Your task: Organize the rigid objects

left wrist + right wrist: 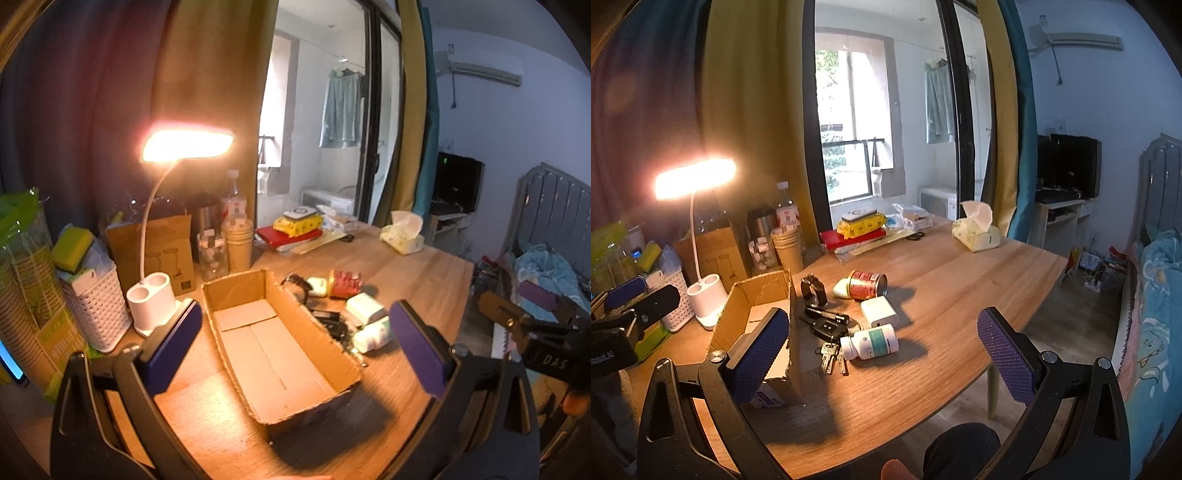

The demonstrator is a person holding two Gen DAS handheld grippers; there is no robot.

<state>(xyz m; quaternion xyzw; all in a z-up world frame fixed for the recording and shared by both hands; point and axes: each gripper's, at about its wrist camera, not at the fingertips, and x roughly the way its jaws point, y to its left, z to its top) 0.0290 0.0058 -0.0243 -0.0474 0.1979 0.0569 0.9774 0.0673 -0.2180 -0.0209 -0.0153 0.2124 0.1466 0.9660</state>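
An empty open cardboard box point(273, 354) stands on the wooden table, also seen in the right wrist view point(753, 314). Right of it lie a white pill bottle point(870, 343), a white charger block point(879, 312), a red can point(867, 285), a watch point(813, 290), a car key with keys point(827, 332) and a black flashlight point(827, 316). My left gripper point(295, 343) is open above the box, empty. My right gripper point(882, 354) is open above the pill bottle, empty.
A lit white desk lamp point(155, 295) with a pen holder stands left of the box. A white basket point(96, 310), paper cups point(240, 243), a tissue box point(977, 229) and books point(857, 232) sit along the back. The table's edge point(1015, 332) is at right.
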